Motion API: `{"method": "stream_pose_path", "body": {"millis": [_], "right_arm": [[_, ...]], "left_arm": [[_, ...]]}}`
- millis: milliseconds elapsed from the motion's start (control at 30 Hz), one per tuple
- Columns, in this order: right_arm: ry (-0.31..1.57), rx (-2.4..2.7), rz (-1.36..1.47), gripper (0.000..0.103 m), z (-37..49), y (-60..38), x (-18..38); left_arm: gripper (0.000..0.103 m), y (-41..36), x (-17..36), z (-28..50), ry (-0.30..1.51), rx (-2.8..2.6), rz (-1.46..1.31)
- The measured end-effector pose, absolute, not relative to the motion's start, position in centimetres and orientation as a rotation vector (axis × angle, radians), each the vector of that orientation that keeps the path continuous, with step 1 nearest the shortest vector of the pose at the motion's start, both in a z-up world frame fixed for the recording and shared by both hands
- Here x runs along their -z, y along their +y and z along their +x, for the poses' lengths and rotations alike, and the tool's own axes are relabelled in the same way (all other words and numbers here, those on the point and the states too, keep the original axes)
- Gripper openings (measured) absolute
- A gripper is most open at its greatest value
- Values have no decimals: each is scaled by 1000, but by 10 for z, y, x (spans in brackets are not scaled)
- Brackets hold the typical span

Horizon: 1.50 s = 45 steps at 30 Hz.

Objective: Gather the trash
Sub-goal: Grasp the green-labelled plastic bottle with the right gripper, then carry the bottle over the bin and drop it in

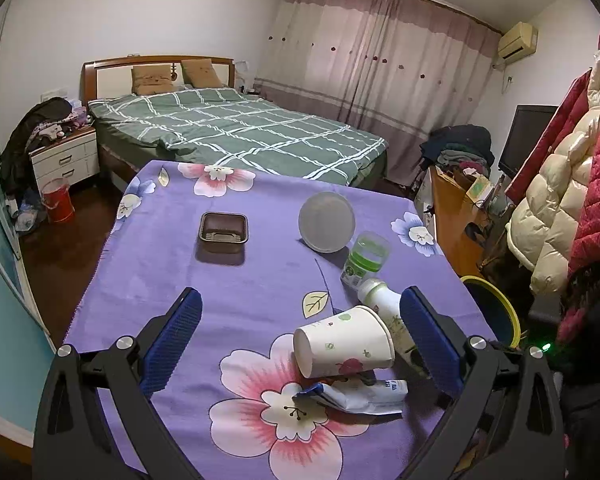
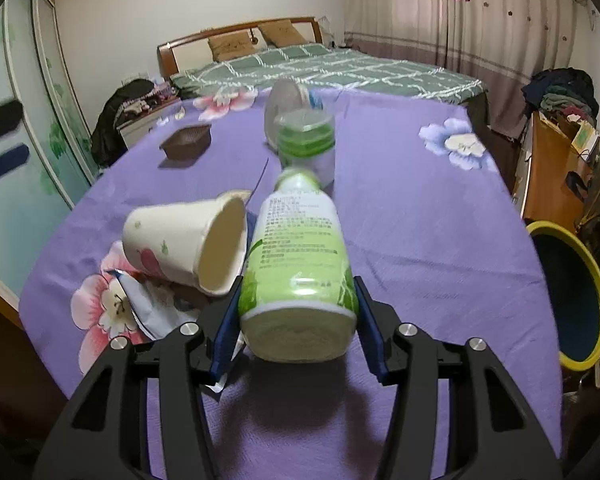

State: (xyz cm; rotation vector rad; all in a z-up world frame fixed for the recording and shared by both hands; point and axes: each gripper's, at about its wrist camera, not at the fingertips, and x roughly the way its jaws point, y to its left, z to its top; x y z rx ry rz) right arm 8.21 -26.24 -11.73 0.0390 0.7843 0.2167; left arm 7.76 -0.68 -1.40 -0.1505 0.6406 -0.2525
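My right gripper is shut on a white and green plastic bottle, its blue pads pressed to the base on both sides, the neck pointing away. The same bottle shows in the left wrist view, partly behind a finger. A paper cup lies on its side to the bottle's left, over a crumpled blue and white wrapper. My left gripper hangs open above the purple floral tablecloth, with the cup and wrapper low between its fingers, untouched.
Farther back stand a clear cup with a green label, a round translucent lid and a brown plastic tray. A dark bin with a yellow rim sits off the table's right edge. A bed lies beyond the table.
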Motion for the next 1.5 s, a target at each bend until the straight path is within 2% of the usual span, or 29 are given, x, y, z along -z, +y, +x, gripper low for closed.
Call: {"method": "stream_pose_path", "body": {"millis": [367,1100,1300,1500], "right_arm": [[672,-201,115,50,69,-299,70],[566,12,270,49,68,-427,40],[567,212,261,49,81,-486,51],[695,364,247,50,113,-529,105]], "left_arm": [[98,-16,19,78,657,268,-146],[98,-82,58,106,785,333,-48],[98,-92,68,114,818,314,-26],[98,-97,82,123,868,263,-5]]}}
